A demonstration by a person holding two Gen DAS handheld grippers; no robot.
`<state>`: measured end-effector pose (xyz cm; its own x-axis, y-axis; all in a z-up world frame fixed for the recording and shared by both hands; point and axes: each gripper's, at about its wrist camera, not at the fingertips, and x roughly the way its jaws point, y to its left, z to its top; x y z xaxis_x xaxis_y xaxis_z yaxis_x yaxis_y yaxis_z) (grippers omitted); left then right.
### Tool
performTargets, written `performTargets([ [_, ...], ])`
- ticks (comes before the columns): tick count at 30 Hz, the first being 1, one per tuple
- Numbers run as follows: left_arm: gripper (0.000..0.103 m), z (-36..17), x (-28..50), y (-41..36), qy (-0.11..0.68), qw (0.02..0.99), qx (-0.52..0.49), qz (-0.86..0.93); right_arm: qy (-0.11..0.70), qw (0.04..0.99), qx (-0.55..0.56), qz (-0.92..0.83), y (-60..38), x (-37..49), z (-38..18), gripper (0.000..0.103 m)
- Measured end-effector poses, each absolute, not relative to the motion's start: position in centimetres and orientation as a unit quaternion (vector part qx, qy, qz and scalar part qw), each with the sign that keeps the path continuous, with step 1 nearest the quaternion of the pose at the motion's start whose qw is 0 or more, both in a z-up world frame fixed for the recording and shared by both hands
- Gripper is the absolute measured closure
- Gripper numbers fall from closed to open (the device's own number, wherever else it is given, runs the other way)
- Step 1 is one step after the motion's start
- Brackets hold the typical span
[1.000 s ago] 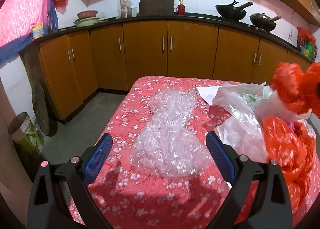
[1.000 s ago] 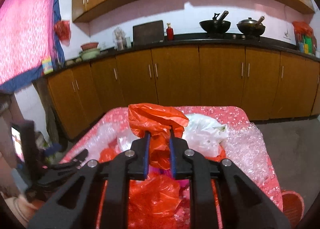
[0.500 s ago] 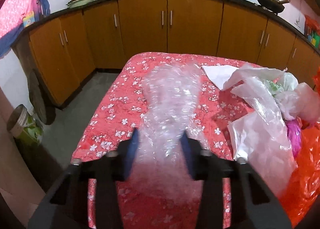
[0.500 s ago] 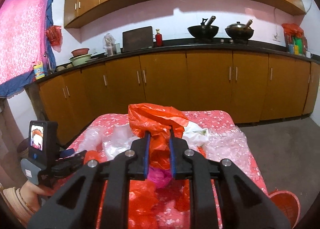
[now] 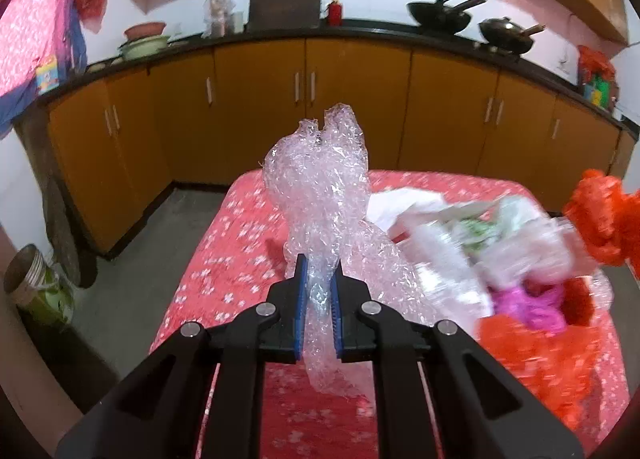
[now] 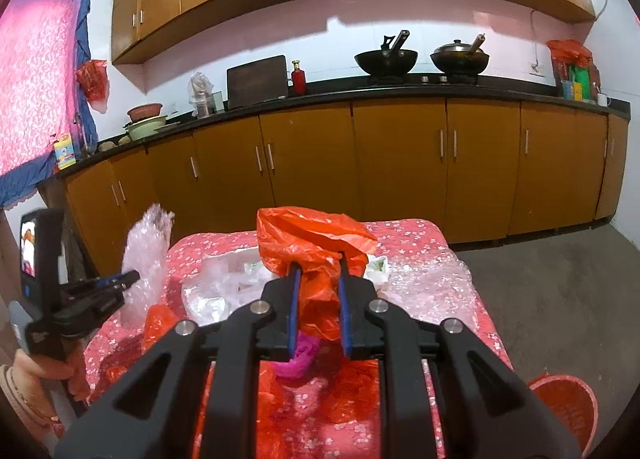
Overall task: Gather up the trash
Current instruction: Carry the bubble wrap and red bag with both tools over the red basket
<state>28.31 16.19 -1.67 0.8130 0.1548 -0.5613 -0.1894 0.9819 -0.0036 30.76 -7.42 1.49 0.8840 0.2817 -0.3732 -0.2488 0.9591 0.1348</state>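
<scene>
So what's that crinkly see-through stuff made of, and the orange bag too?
The see-through stuff looks like bubble wrap: thin clear plastic, shiny, covered in little bumps. The left gripper is closing on it. The orange bag looks like thin glossy plastic film, wrinkled and bunched up in the right gripper.

A counter (image 6: 424,229) draped in a red cloth with small white flowers stands low in the centre of the frame before a kitchen's wooden cupboards. Lying on it: crumpled white plastic bags (image 6: 216,291) towards the left, a sheet of clear bubble wrap (image 6: 432,279) along the right edge, orange-red plastic (image 6: 158,323) at the lower left and a pink scrap (image 6: 300,355) near the middle.
</scene>
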Motion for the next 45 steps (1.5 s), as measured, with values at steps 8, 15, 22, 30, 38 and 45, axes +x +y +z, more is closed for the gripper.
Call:
performTargets([
  [8, 0.092, 0.9, 26.8, 13.6, 0.267, 0.962, -0.006, 0.056, 0.184, 0.973, 0.056, 0.131, -9.2, 29.5, 2.5, 0.086],
  [15, 0.092, 2.3, 26.0, 11.0, 0.254, 0.967, 0.003, 0.029, 0.170, 0.976, 0.062, 0.120, -11.2, 27.9, 3.1, 0.086],
  [22, 0.092, 3.2, 26.1, 8.2, 0.251, 0.968, 0.010, 0.008, 0.162, 0.979, 0.069, 0.101, -13.6, 26.5, 3.7, 0.086],
  [30, 0.092, 3.2, 26.0, 4.3, 0.253, 0.967, 0.016, -0.022, 0.159, 0.982, 0.076, 0.067, -17.4, 25.4, 4.0, 0.086],
  [38, 0.092, 2.6, 26.0, -1.8, 0.262, 0.962, 0.027, -0.072, 0.165, 0.983, 0.081, 0.020, -22.7, 24.6, 3.3, 0.086],
  [45, 0.092, 1.7, 25.9, -7.7, 0.273, 0.954, 0.032, -0.124, 0.175, 0.980, 0.088, -0.024, -28.0, 23.8, 1.6, 0.086],
])
